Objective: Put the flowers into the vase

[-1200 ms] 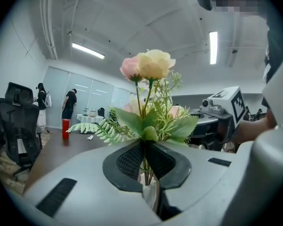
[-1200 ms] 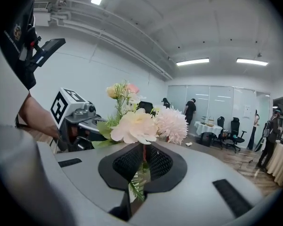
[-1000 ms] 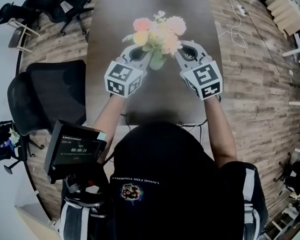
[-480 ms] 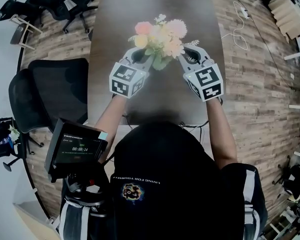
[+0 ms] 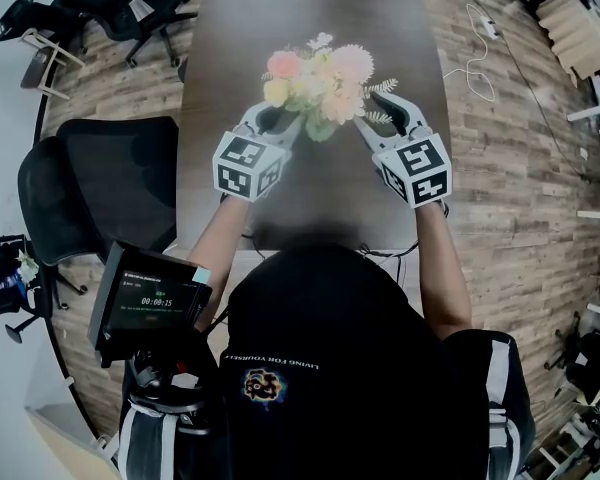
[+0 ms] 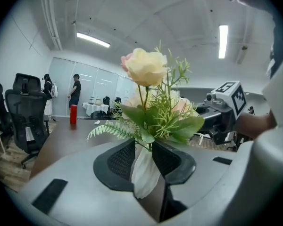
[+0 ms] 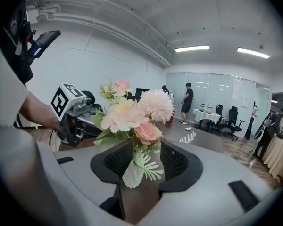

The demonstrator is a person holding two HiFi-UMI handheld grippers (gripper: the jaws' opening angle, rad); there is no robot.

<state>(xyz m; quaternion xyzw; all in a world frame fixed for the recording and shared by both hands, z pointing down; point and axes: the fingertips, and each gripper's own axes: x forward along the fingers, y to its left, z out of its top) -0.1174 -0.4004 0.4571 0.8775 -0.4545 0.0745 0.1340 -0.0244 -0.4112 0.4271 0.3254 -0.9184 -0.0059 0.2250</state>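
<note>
A bouquet of pink, cream and yellow flowers [image 5: 320, 76] with green fern stands in a white vase on the dark table [image 5: 230, 48]; the head view hides the vase under the blooms. My left gripper [image 5: 278, 120] is at the bouquet's left and my right gripper [image 5: 372, 118] at its right. In the left gripper view the white vase [image 6: 144, 173] shows in the gap of the left gripper [image 6: 142, 149], under a cream rose [image 6: 147, 68]. In the right gripper view the vase [image 7: 131, 174] stands between the right gripper [image 7: 146, 157] pads, with room either side. Both jaws have just been opening and stand open.
Black office chairs [image 5: 110, 183] stand left of the table, and a screen device [image 5: 150, 303] hangs near my left side. A red bottle [image 6: 73, 114] stands far down the table. People [image 6: 76, 89] stand by the glass wall. A cable [image 5: 470, 48] lies on the wooden floor at right.
Both grippers' jaws have spread apart beside the bouquet. The left gripper has drawn slightly back toward me. The flowers stay upright in the same place.
</note>
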